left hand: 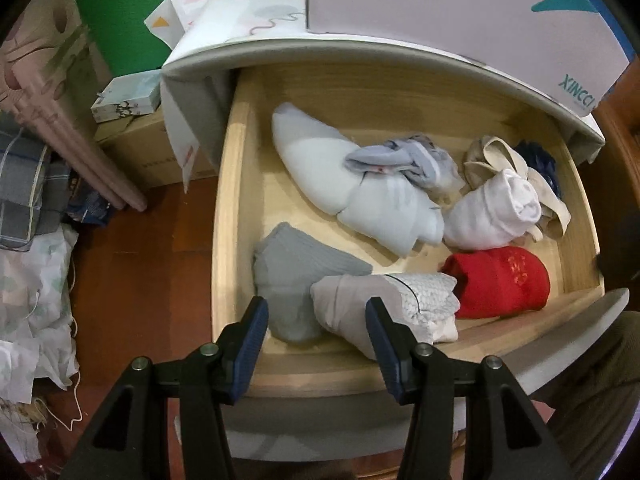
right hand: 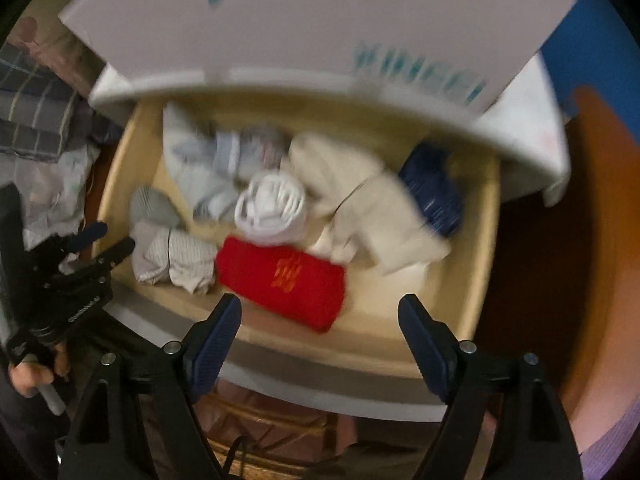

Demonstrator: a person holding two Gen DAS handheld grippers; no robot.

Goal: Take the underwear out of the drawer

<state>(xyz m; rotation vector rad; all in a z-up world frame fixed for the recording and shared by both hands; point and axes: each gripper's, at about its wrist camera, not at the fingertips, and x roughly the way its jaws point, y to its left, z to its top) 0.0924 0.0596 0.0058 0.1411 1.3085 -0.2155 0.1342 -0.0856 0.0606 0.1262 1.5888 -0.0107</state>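
Observation:
The wooden drawer stands pulled open and holds several folded pieces of underwear. At its front lie a grey piece, a pale patterned piece and a red piece. Behind them are a light blue bundle and a white roll. My left gripper is open and empty, just above the drawer's front edge over the grey and patterned pieces. In the blurred right wrist view my right gripper is open and empty above the drawer front, near the red piece. The left gripper shows there at the left.
A white box with teal print sits on the white cabinet top. Cardboard boxes, pink curtain and piled cloth stand on the red-brown floor to the left. A dark blue garment lies at the drawer's back right.

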